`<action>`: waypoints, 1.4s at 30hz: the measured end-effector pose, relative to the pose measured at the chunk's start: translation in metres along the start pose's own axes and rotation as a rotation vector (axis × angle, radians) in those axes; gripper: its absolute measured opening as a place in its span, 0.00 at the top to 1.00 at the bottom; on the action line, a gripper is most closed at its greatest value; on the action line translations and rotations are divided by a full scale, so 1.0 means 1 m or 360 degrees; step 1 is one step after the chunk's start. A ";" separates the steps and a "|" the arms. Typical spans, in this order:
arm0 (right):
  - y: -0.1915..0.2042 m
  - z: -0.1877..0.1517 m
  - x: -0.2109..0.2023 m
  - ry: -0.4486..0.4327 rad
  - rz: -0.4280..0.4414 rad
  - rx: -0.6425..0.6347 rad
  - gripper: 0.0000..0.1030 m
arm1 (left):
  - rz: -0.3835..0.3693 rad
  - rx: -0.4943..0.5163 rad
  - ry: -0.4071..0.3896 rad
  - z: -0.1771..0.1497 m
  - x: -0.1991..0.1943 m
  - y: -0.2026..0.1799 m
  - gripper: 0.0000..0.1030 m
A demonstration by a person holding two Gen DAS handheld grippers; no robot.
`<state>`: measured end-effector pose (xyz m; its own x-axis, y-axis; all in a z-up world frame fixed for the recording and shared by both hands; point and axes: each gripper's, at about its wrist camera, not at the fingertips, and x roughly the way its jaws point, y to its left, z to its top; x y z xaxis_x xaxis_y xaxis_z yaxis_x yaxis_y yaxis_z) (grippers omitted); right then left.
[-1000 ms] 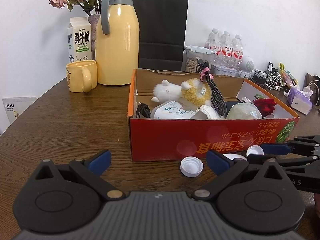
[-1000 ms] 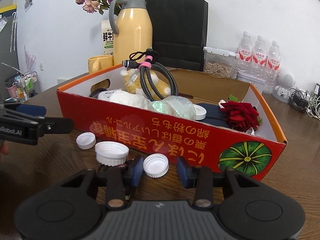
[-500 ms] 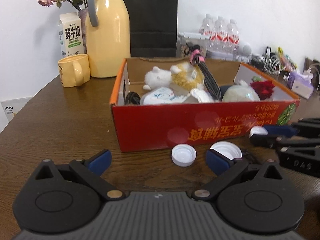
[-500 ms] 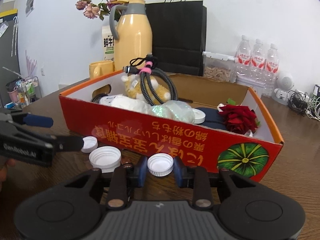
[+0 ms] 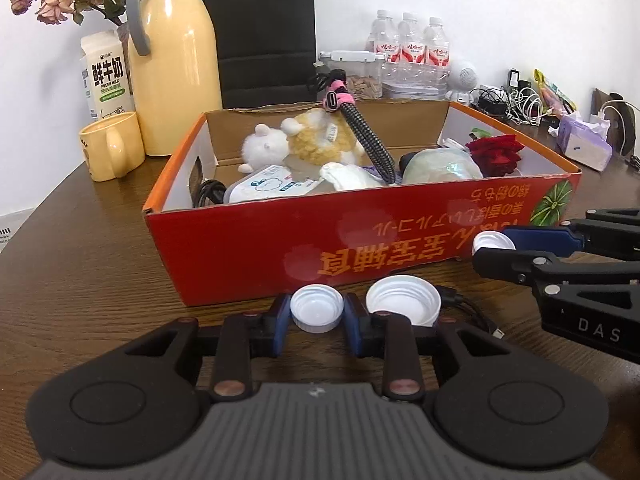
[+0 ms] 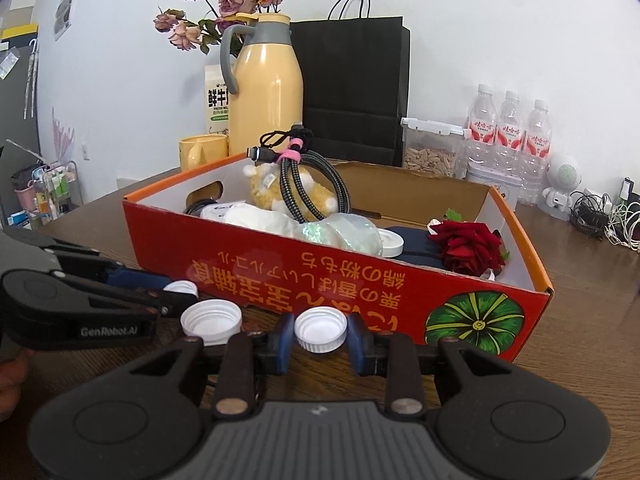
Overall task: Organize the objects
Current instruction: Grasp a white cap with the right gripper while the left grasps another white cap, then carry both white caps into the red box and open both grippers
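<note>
A small white bottle cap (image 5: 317,317) lies open side up on the wooden table in front of the red cardboard box (image 5: 248,248). My left gripper (image 5: 316,312) is closing on it, its blue pads (image 5: 282,318) touching both sides. Just right of it sits a larger white cap (image 5: 403,299). My right gripper (image 6: 321,336) is shut on a second small white cap (image 6: 320,330) near the box's front wall (image 6: 280,268). That view also shows the larger cap (image 6: 211,320) and the left gripper (image 6: 176,292). The right gripper (image 5: 486,248) reaches in from the right of the left wrist view.
The box holds plush toys (image 5: 316,142), a braided cable (image 5: 368,144), a red rose (image 5: 496,154) and a wipes pack (image 5: 268,186). A yellow jug (image 5: 176,64), mug (image 5: 112,146) and milk carton (image 5: 106,74) stand behind left; bottles (image 5: 408,48) behind. A black cable (image 5: 472,314) lies beside the larger cap.
My left gripper moved forward to the small cap and its wide-open jaws closed onto it. The right gripper's jaws narrowed onto their cap, and it stayed nearly in place.
</note>
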<state>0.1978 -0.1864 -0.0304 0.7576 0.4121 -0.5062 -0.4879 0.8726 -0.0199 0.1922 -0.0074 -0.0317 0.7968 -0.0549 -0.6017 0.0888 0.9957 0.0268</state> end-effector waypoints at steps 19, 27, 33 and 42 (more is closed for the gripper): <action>-0.004 0.006 -0.033 -0.0180 0.0001 -0.0001 0.73 | -0.0013 -0.0091 -0.0300 0.017 -0.053 0.010 0.71; -0.015 0.044 -0.031 -0.0321 -0.0044 -0.0026 0.73 | 0.0064 -0.0109 -0.0485 0.060 -0.055 0.017 0.71; -0.026 0.076 -0.007 -0.0358 -0.0093 -0.0013 0.73 | 0.0137 -0.0216 -0.0481 0.091 -0.029 0.027 0.71; -0.041 0.094 0.066 -0.0191 -0.0186 0.0094 0.73 | 0.0169 -0.0338 -0.0379 0.111 0.021 0.036 0.71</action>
<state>0.3091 -0.1704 0.0179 0.8556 0.3320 -0.3970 -0.3697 0.9289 -0.0200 0.2787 0.0191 0.0455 0.9145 0.0587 -0.4003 -0.1085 0.9888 -0.1027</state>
